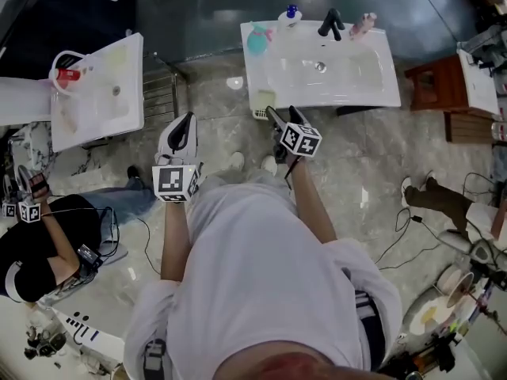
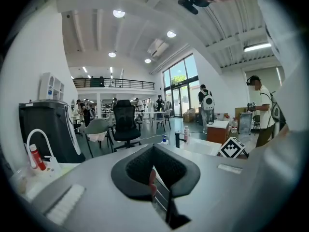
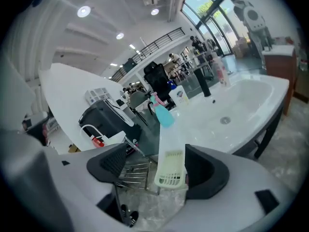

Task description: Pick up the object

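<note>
A small pale yellow-green slotted basket [image 1: 263, 101] hangs at the front left corner of the white sink [image 1: 372, 85]. In the right gripper view the basket [image 3: 170, 170] sits between the jaws of my right gripper [image 3: 155, 163], close to the right pad [image 3: 208, 170] and well clear of the left one. That right gripper [image 1: 283, 117] is open and hovers just in front of the sink's edge. My left gripper [image 1: 182, 129] is held over the floor to the left, pads together [image 2: 154, 170], with nothing in it.
On the sink's back rim stand a teal spray bottle [image 1: 257, 38], a blue-capped bottle [image 1: 291, 14], a black faucet [image 1: 331, 22] and a pink bottle [image 1: 362, 24]. A wire rack [image 1: 162, 93] stands beside a second sink [image 1: 119, 117]. A seated person [image 1: 40, 244] is at the left, a wooden stool [image 1: 436, 81] at the right.
</note>
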### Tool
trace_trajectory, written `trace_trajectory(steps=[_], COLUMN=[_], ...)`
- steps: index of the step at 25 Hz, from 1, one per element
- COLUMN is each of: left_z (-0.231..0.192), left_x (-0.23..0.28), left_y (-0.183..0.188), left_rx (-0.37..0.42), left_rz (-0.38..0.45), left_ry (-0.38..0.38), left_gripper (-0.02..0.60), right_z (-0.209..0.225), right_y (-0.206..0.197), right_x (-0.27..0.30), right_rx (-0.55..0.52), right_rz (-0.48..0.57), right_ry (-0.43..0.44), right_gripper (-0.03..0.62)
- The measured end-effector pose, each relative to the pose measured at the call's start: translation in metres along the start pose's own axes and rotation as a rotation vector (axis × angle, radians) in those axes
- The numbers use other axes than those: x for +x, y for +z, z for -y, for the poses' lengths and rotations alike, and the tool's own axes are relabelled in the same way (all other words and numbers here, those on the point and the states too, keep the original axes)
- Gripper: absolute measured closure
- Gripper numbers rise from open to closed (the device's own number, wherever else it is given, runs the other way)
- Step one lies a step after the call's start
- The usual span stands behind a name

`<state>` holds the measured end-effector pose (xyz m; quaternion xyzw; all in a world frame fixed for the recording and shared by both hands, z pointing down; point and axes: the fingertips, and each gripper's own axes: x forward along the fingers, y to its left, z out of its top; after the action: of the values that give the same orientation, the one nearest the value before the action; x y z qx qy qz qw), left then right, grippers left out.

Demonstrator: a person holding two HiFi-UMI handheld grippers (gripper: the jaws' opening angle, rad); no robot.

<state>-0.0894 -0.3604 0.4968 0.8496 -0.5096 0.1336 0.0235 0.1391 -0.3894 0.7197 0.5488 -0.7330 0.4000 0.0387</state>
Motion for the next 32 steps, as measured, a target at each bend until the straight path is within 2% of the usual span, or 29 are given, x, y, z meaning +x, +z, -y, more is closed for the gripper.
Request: trace_trajectory(steps=[12, 20, 23, 27, 32], left_z=[-0.018, -0.028, -0.028, -0.026, -0.025], left_x=[-0.024, -0.039, -0.042, -0.043, -0.041], left_y=[-0.011, -0.019, -0.023, -0.025, -0.025], left_rx=[0.007, 0.001, -0.004, -0.006, -0.002], left_rz=[-0.056, -0.108, -0.122, -0.131, -0.13], left_ry=[0.116, 0.175, 0.188, 0.193, 0.189], left_gripper=[0.584, 0.584, 0.584, 0.584, 0.584], right_z=[0.048, 0.068, 0.07, 0.073, 0.075], right_y=[-0.069, -0.106, -0.112, -0.119, -0.121], right_x=[0.048, 0.078, 0.082, 0.084, 0.082], right_rx=[0.498, 0.895, 0.969, 1.026, 1.025], right_rz=[-0.106, -0.105, -0.1, -0.086, -0.072], right_ry=[0.012, 0.045, 0.054, 0.048, 0.034], right_gripper=[0.187, 0.187, 0.199, 0.249, 0.401])
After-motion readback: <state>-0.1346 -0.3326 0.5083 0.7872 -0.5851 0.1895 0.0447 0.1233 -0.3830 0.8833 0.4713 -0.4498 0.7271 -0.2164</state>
